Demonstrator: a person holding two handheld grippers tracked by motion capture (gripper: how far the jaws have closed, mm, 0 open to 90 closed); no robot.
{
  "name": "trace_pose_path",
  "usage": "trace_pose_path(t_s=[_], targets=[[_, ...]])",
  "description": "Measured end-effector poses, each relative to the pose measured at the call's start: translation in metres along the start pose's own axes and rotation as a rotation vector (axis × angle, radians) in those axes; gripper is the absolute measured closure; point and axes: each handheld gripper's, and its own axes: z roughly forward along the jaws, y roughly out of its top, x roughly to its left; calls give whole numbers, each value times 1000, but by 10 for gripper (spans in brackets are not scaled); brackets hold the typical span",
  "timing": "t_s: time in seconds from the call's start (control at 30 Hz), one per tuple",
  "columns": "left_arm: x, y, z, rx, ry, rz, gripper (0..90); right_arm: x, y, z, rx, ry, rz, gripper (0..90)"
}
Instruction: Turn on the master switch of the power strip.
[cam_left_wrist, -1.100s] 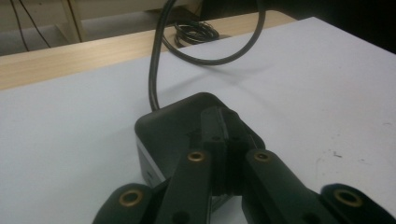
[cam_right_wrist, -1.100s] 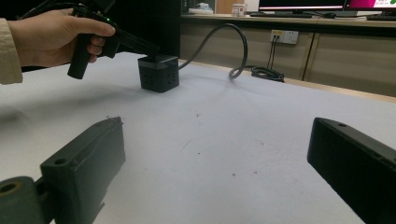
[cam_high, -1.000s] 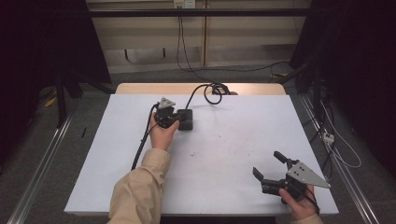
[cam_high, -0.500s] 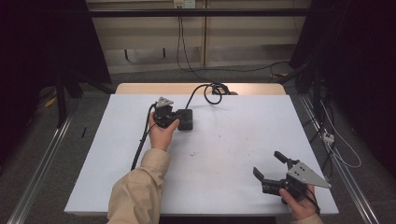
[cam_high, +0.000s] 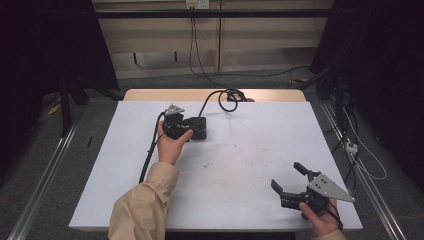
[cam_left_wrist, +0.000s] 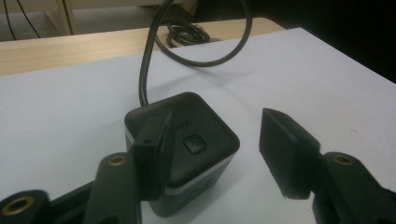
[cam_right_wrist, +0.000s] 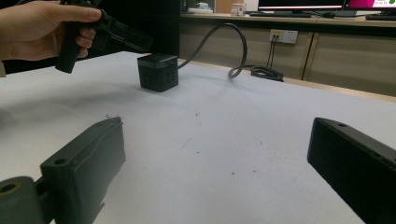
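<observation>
So the black cube power strip (cam_high: 198, 128) sat on the white worktop (cam_high: 240, 165), up toward the far edge and a bit left of middle. Its thick black cord (cam_high: 212, 98) looped off the back and ended in a coil (cam_high: 233, 95) on the bare wooden strip (cam_high: 150, 95) along the far edge.

The left gripper (cam_high: 176, 125) was right at the cube with its jaws spread apart; from the left gripper view one jaw overlapped the cube's (cam_left_wrist: 182, 144) near corner and the other stood clear to the side, so nothing was clamped. The left hand (cam_high: 171, 142) wrapped the handle.

The right gripper (cam_high: 292, 182) was well apart from all that, down by the near right corner, jaws wide apart over bare worktop with a few dark specks (cam_right_wrist: 198, 114). Nothing stood between it and the cube (cam_right_wrist: 158, 71).
</observation>
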Motion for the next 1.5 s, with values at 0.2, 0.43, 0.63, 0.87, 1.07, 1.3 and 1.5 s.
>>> trace_pose_path(t_s=[0.2,0.43,0.63,0.87,1.07,1.3,1.5], targets=[[0,-3,-8,2,-11,3,349,0,0,0,1,2,1,36],[1,-10,-18,5,-16,6,272,1,0,1,4,11,-1,36],[5,-16,-28,-8,-12,-7,213,1,-1,1,7,17,-2,36],[7,-23,-38,-17,-24,-9,176,2,-1,1,8,18,-1,36],[6,-29,-49,-28,-35,8,158,2,-1,1,9,22,-1,36],[9,-39,-62,-31,-41,21,141,3,-1,2,10,25,4,35],[14,-47,-73,-42,-32,13,134,3,-1,2,10,23,4,34]])
